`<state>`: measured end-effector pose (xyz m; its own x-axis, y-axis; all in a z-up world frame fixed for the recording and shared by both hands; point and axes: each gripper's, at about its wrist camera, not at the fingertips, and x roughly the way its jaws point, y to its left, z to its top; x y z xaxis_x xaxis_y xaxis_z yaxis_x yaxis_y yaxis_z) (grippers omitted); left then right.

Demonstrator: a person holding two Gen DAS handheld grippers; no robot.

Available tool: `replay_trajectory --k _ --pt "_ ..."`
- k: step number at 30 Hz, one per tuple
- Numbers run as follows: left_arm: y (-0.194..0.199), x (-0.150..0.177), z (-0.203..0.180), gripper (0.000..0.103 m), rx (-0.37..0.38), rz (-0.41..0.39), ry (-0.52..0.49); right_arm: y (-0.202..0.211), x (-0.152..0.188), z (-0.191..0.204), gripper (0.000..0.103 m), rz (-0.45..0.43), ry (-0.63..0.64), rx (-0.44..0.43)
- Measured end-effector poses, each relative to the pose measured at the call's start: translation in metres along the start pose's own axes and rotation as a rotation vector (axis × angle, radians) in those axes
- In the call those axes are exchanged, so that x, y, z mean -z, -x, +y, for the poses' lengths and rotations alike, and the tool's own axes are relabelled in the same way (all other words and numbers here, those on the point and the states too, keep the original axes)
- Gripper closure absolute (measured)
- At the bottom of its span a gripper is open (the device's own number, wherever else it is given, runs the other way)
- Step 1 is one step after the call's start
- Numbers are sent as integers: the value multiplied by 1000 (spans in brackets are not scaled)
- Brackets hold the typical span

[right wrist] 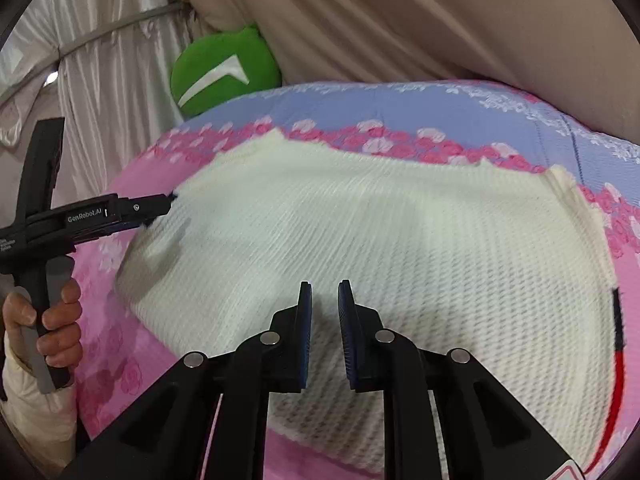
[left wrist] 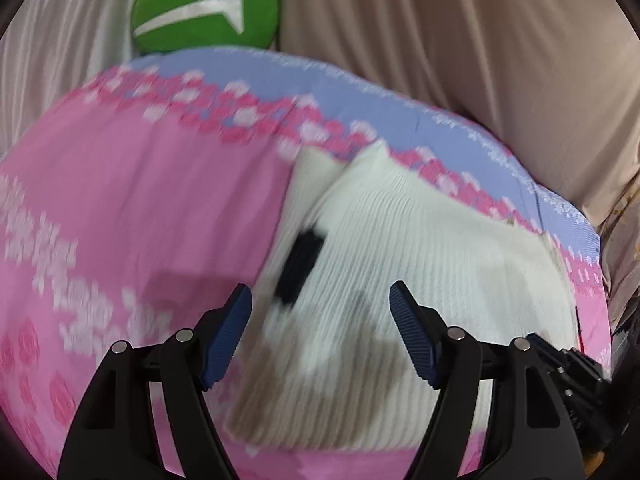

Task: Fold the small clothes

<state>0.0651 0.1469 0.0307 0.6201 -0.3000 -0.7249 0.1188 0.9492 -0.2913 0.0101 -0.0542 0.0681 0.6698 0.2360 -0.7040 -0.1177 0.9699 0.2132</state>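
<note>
A cream ribbed knit garment (right wrist: 380, 232) lies flat on a pink and lilac flowered bedspread (right wrist: 400, 104). It also shows in the left wrist view (left wrist: 420, 248), with a black patch (left wrist: 300, 272) on it. My left gripper (left wrist: 320, 296) is open, its blue pads wide apart just above the garment's left part. In the right wrist view the left gripper (right wrist: 168, 200) reaches the garment's left edge. My right gripper (right wrist: 324, 288) hovers over the garment's near middle, jaws nearly closed with a narrow gap and nothing between them.
A green round cushion (left wrist: 204, 12) with a white mark sits at the far edge of the bed, also in the right wrist view (right wrist: 224, 68). Beige curtain (right wrist: 440, 12) and white satin drape (right wrist: 104, 60) hang behind. A red and black trim (right wrist: 618, 344) runs along the garment's right edge.
</note>
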Motion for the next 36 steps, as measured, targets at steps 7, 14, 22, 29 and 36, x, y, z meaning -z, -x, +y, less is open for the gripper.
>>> replay_trajectory --k 7,14,22,29,36 --pt "-18 16 27 34 -13 19 93 -2 19 -11 86 -69 -48 -48" --pt "4 3 -3 76 30 -23 70 4 20 -18 85 -84 -86 -91" --pt "82 -6 -143 78 209 -187 -219 62 52 -63 73 -181 -280 -167" --pt "36 48 -278 78 317 -55 -456 128 104 -125 66 -244 -399 -7" --pt "-26 125 -331 76 219 49 -586 154 143 -168 65 -230 -517 59"
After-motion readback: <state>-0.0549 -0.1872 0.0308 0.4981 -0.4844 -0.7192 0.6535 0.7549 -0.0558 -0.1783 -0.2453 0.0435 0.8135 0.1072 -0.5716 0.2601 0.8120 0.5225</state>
